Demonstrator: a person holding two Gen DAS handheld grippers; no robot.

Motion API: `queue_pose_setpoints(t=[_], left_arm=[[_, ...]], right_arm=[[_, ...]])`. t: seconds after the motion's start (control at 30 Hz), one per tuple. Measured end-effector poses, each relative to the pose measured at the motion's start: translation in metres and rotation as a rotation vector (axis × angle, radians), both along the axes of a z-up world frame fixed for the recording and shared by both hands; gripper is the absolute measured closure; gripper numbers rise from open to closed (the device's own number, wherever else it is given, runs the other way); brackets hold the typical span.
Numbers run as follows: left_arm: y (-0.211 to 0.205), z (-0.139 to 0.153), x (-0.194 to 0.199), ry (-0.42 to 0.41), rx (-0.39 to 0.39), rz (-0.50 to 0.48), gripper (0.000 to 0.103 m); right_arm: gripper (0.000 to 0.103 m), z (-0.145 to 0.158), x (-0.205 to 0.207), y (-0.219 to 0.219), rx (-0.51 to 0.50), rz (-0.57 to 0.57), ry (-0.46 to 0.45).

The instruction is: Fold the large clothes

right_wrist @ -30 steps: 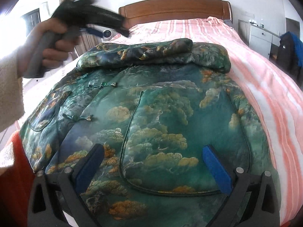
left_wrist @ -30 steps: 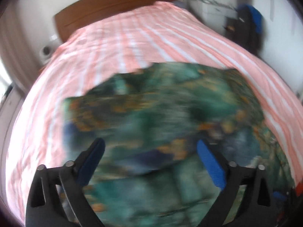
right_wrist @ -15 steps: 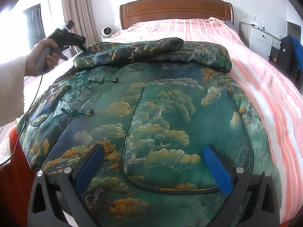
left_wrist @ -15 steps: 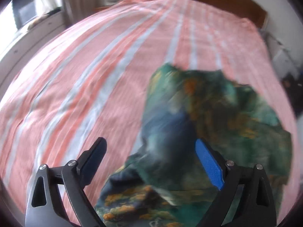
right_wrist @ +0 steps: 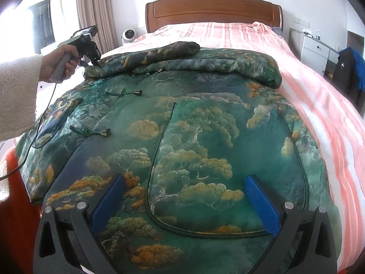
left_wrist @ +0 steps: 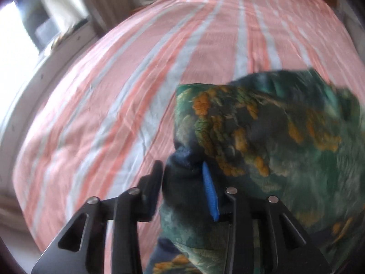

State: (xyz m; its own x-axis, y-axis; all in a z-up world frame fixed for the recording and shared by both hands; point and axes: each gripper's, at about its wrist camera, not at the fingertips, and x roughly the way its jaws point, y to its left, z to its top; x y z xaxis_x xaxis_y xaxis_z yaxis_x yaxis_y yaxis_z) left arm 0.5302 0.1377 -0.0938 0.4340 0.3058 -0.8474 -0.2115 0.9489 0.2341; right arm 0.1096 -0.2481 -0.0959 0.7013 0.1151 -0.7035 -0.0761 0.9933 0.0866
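The bed (right_wrist: 319, 105) carries a bedspread (left_wrist: 141, 73) with salmon-pink and white stripes running lengthwise. A brown wooden headboard (right_wrist: 212, 11) stands upright at the far end of the bed. A small white round fan (right_wrist: 128, 36) sits beside the bed, just left of the headboard. Beige curtains (right_wrist: 95, 11) hang further left of the fan, next to a bright window (right_wrist: 43, 27). A white drawer cabinet (right_wrist: 317, 50) stands right of the bed, against the white wall. A dark and blue bag (right_wrist: 349, 68) sits just in front of that cabinet.
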Motion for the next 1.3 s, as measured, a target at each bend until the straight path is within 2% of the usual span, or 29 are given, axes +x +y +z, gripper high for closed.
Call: queue_pose_setpoints(t=[0.07,0.17,0.33,0.5,0.63,0.77,0.83,1.0,1.13,1.3], left_arm=[[-0.013,0.012,-0.011,-0.032,0.055,-0.059,0.025],[-0.032,0.039,-0.035,-0.145,0.098,-0.125,0.015],[-0.081,0.058,-0.060,-0.198,-0.004,-0.275,0.011],[-0.138,0.058,-0.061,-0.182,-0.078,-0.380,0.011],[-0.186,0.057,-0.069,-0.192,-0.092,-0.465,0.011],[-0.229,0.044,-0.071,-0.186,-0.051,-0.534,0.008],[-0.239,0.030,-0.066,-0.169,-0.034,-0.536,0.008],[-0.250,-0.012,-0.055,-0.065,-0.010,-0.545,0.007],[-0.246,-0.008,-0.060,-0.084,-0.021,-0.534,0.004],[-0.233,0.017,-0.075,-0.139,-0.019,-0.521,0.004]], right_arm=[[0.001,0.001,0.000,0.000,0.004,0.002,0.000],[0.001,0.001,0.000,-0.001,0.015,0.005,0.000],[0.001,0.003,-0.001,-0.002,0.027,0.006,0.000],[0.001,0.006,-0.003,-0.004,0.041,0.005,-0.010],[0.001,0.008,-0.004,-0.009,0.053,-0.004,-0.014],[0.001,0.009,-0.003,-0.013,0.069,-0.009,-0.016],[0.001,0.009,-0.003,-0.014,0.075,-0.009,-0.016],[0.001,0.010,-0.004,-0.014,0.082,-0.005,-0.016],[0.001,0.011,-0.005,-0.015,0.083,-0.004,-0.018],[0.001,0.013,-0.004,-0.017,0.093,-0.010,-0.027]])
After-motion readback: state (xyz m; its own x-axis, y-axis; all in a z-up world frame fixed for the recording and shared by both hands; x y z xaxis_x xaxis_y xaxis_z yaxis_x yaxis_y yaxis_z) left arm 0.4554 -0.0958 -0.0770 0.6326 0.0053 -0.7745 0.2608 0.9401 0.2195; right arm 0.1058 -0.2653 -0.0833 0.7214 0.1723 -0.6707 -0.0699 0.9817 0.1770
